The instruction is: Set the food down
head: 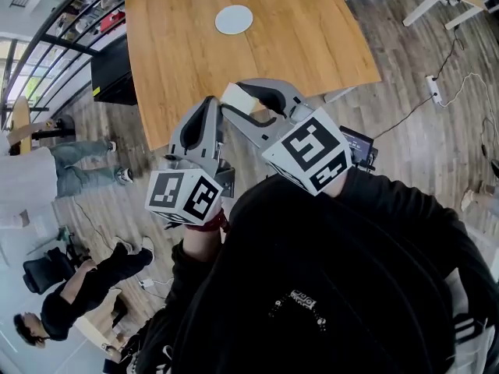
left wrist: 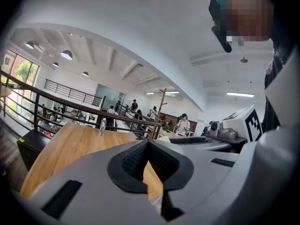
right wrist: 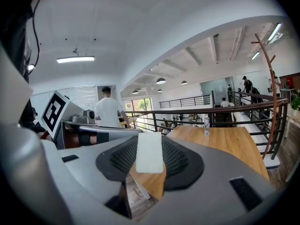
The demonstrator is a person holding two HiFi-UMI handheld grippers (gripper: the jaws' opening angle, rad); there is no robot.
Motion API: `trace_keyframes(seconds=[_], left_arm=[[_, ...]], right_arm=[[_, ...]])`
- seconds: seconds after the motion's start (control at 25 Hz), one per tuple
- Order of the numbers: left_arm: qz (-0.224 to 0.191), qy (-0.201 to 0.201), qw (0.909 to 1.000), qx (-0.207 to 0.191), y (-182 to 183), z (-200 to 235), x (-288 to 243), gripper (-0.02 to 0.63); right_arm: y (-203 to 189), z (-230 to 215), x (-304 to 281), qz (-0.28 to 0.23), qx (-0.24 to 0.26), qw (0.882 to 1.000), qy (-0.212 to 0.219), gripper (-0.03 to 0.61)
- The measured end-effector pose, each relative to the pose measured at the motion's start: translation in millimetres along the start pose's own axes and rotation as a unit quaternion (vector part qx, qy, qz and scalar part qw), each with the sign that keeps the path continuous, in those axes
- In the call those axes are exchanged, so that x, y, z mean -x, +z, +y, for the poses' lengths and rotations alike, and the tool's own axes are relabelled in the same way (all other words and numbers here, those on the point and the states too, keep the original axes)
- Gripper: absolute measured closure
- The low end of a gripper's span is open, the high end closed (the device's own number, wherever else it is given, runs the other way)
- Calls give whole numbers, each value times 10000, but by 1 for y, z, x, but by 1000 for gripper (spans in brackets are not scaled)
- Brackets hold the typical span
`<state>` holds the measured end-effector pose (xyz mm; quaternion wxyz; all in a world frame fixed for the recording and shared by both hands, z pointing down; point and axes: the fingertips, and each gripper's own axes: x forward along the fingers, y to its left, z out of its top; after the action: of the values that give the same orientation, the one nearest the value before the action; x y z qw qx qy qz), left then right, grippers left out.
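Observation:
A pale, flat slab of food (right wrist: 149, 152) sits between the pads of my right gripper (right wrist: 150, 165), which is shut on it. From the head view the food (head: 238, 97) shows as a cream block at the tip of the right gripper (head: 248, 104), held in the air near the front edge of the wooden table (head: 296, 53). A round white plate (head: 234, 19) lies far back on that table. My left gripper (head: 209, 106) hangs just left of the right one. Its jaws (left wrist: 146, 159) are pressed together with nothing between them.
A black cabinet (head: 113, 72) stands against the table's left side. Cables and a power strip (head: 433, 89) lie on the wood floor to the right. People sit and stand lower left (head: 74, 287). A small bottle (right wrist: 206, 124) stands at the table's far end by a railing.

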<state>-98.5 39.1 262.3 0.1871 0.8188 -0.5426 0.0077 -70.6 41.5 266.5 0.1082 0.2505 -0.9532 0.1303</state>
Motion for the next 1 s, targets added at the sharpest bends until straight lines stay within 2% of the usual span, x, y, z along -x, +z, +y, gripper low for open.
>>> trace_keyframes(seconds=[0.24,0.48,0.8,1.0], left_arm=[[125,108,9999,-37,7,-2,-41,617],[366,174,9992,-21,-5,-4,-65,617],[602,119,9981,107,-20,5,-88,617],[637,-84,9978,132,-14,21,-105,617]], right_arm=[[6,-42,-3,-53,-150,9999,32,408],[-7,-66,-2,9,-406,9992,49,408],[-22,-87,-13,163,-621,9979,-14,408],[-17,-101,-30,203,-614,9977,-190,408]])
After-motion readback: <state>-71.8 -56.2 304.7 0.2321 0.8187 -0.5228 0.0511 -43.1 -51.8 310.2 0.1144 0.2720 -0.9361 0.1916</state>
